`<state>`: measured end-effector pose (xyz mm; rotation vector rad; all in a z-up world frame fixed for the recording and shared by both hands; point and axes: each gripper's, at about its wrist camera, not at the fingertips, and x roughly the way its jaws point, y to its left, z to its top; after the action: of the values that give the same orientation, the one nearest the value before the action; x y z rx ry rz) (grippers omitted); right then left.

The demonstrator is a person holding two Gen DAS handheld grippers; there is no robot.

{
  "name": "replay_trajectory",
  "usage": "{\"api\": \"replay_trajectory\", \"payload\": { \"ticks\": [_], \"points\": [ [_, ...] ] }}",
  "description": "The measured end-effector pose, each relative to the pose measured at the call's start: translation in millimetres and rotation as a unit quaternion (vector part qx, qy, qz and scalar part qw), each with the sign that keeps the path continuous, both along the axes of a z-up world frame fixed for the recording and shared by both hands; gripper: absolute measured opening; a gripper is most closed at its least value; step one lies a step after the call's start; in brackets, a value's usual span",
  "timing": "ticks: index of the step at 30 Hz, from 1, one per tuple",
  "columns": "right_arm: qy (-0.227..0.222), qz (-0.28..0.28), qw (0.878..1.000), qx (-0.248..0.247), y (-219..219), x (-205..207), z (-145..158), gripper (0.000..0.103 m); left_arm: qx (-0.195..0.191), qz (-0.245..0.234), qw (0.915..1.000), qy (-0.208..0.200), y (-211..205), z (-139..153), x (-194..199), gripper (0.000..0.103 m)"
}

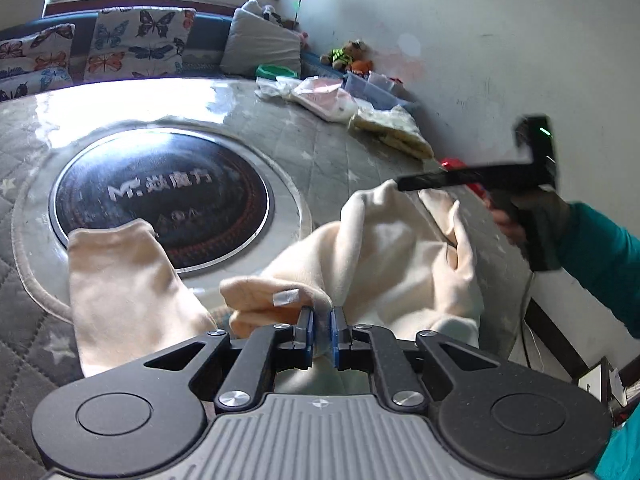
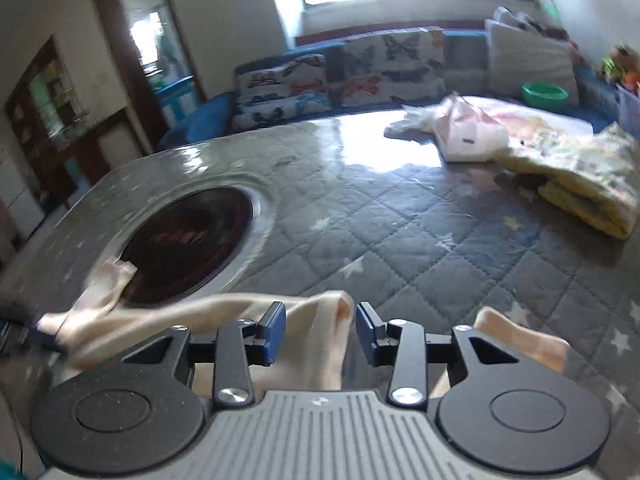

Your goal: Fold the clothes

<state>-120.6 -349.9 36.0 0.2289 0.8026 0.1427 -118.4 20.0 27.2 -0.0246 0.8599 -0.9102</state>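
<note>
A cream garment [image 1: 384, 256] lies rumpled on the quilted grey table cover [image 1: 320, 140]. One sleeve [image 1: 120, 280] stretches left over the round black hotplate [image 1: 160, 196]. My left gripper [image 1: 320, 320] is shut on a fold of the garment by its label [image 1: 286, 297]. My right gripper [image 2: 320, 330] is open, with a fold of the same cream garment [image 2: 320, 340] standing between its pads, not pinched. In the left wrist view the right gripper [image 1: 404, 183] reaches in from the right over the garment's far edge.
Folded clothes, a pink one [image 2: 472, 132] and a yellow patterned one [image 2: 580, 176], lie at the table's far right. A green bowl [image 2: 544, 94], butterfly cushions [image 2: 360, 68] and a grey pillow [image 1: 260, 44] sit behind. A wall [image 1: 500, 60] stands at the right.
</note>
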Motion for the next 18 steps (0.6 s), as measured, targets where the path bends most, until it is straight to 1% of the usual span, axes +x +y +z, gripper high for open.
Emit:
{"api": "replay_trajectory", "payload": {
  "ticks": [2, 4, 6, 7, 9, 10, 13, 14, 17, 18],
  "points": [
    [0.021, -0.017, 0.999, 0.029, -5, 14, -13, 0.044, 0.003, 0.004, 1.0, 0.0, 1, -2, 0, 0.009],
    [0.04, -0.021, 0.997, 0.06, -8, 25, -23, 0.039, 0.001, 0.012, 0.9999, -0.004, 3, 0, 1, 0.009],
    [0.041, -0.014, 0.996, 0.08, -7, 28, -26, 0.029, -0.001, 0.022, 0.9997, -0.012, 7, 4, 3, 0.009],
    [0.038, -0.007, 0.995, 0.087, -6, 26, -25, 0.019, -0.001, 0.029, 0.9994, -0.017, 9, 7, 5, 0.009],
    [0.022, 0.006, 0.993, 0.112, -6, 19, -19, 0.016, -0.01, 0.042, 0.9987, -0.025, 16, 13, 9, 0.009],
    [0.007, 0.018, 0.993, 0.113, -5, 10, -13, 0.016, -0.016, 0.045, 0.9984, -0.031, 18, 17, 10, 0.009],
    [-0.041, 0.056, 0.991, 0.114, -2, -17, 7, 0.015, -0.022, 0.043, 0.9979, -0.042, 29, 23, 6, 0.009],
    [-0.06, 0.084, 0.99, 0.099, 3, -35, 17, 0.015, -0.017, 0.037, 0.9982, -0.043, 31, 22, 3, 0.009],
    [-0.066, 0.166, 0.983, 0.046, 17, -74, 24, 0.016, 0.003, 0.015, 0.9987, -0.049, 34, 16, -7, 0.009],
    [-0.054, 0.196, 0.979, 0.021, 23, -85, 22, 0.016, 0.015, 0.005, 0.9985, -0.052, 33, 13, -10, 0.009]
  ]
}}
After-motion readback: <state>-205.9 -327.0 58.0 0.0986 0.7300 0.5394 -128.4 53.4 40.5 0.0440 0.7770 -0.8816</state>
